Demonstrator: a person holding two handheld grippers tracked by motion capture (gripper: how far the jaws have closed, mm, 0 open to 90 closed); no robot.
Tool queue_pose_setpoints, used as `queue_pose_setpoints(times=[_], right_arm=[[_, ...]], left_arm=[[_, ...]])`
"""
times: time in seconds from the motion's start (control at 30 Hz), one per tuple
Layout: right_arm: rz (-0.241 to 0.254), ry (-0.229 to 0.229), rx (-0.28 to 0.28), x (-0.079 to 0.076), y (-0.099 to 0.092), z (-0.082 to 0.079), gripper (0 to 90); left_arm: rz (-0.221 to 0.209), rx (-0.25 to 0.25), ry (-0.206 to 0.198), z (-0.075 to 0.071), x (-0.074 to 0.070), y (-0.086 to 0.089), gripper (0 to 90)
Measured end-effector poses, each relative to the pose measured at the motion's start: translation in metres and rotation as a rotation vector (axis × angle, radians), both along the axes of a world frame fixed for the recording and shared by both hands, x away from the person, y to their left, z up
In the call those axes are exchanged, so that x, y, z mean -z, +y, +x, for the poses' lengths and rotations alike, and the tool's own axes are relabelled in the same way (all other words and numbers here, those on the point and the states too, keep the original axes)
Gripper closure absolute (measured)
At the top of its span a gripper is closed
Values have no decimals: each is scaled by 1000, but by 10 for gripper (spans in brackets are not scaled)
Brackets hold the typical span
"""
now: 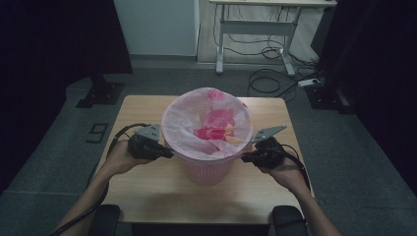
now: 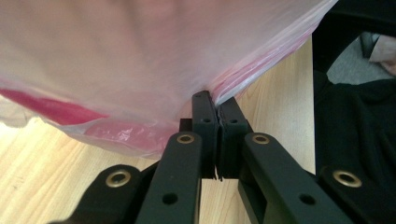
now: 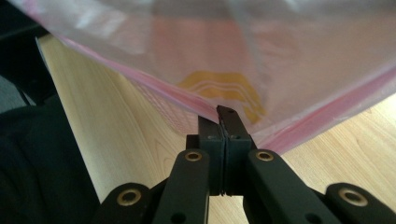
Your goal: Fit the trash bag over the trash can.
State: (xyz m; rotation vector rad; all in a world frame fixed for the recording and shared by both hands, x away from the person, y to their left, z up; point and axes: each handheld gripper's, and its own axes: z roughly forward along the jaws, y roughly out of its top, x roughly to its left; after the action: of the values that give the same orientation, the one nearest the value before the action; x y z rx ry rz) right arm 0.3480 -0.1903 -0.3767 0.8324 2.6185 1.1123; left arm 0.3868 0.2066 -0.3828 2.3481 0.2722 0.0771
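A pink mesh waste bin point(image 1: 205, 169) stands in the middle of the wooden table point(image 1: 162, 191). A thin pink plastic bag point(image 1: 209, 125) lines it and folds over the rim, with red and yellow scraps inside. My left gripper point(image 1: 170, 153) is at the bin's left side, shut on the bag's turned-down edge. In the left gripper view the film point(image 2: 154, 70) runs into the closed jaws of that gripper point(image 2: 212, 100). My right gripper point(image 1: 244, 158) pinches the bag's edge at the bin's right side. Its own view shows the gripper point(image 3: 218, 114) with jaws closed on the film point(image 3: 280, 60).
A white desk frame point(image 1: 255, 27) and loose cables point(image 1: 268, 78) lie on the grey floor beyond the table. Dark stands rise at the far left point(image 1: 101, 88) and far right point(image 1: 327, 93). Bare tabletop lies in front of the bin.
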Motion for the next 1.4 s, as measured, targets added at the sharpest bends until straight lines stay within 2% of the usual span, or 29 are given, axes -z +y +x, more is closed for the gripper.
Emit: queue_pose_setpoints(times=[0.13,0.3,0.4,0.47,0.53,0.57,0.63,0.7,0.8,0.9,1.07,1.23,1.4], right_arm=[[3,17,25,8,-4,8,886],[7,46,50,25,-5,23,883],[12,56,45,32,-6,28,861],[27,60,41,31,-9,27,773],[55,80,14,28,-15,26,635],[69,82,-1,27,-18,25,568],[84,78,-27,23,-23,21,480],[104,69,-52,20,-28,18,412],[113,52,-77,14,-32,14,351],[114,38,-90,7,-36,11,328],[109,-7,-76,-5,-44,9,313],[120,-34,-56,-20,-47,11,299],[120,-34,-24,-36,-51,13,289]], left_arm=[[-16,-11,25,4,9,1,854],[-7,-35,57,12,29,-3,848],[-28,-42,77,14,34,-3,788],[-57,-40,84,11,31,2,663],[-109,-32,110,7,27,9,566],[-137,-39,105,4,24,13,525],[-188,-46,105,0,19,22,487],[-215,-70,96,-5,14,31,434],[-203,-131,68,-8,15,41,376],[-189,-183,54,-9,24,47,338],[-128,-257,41,-7,51,48,237],[-102,-326,32,-6,80,44,148],[-72,-402,30,-4,106,43,131]])
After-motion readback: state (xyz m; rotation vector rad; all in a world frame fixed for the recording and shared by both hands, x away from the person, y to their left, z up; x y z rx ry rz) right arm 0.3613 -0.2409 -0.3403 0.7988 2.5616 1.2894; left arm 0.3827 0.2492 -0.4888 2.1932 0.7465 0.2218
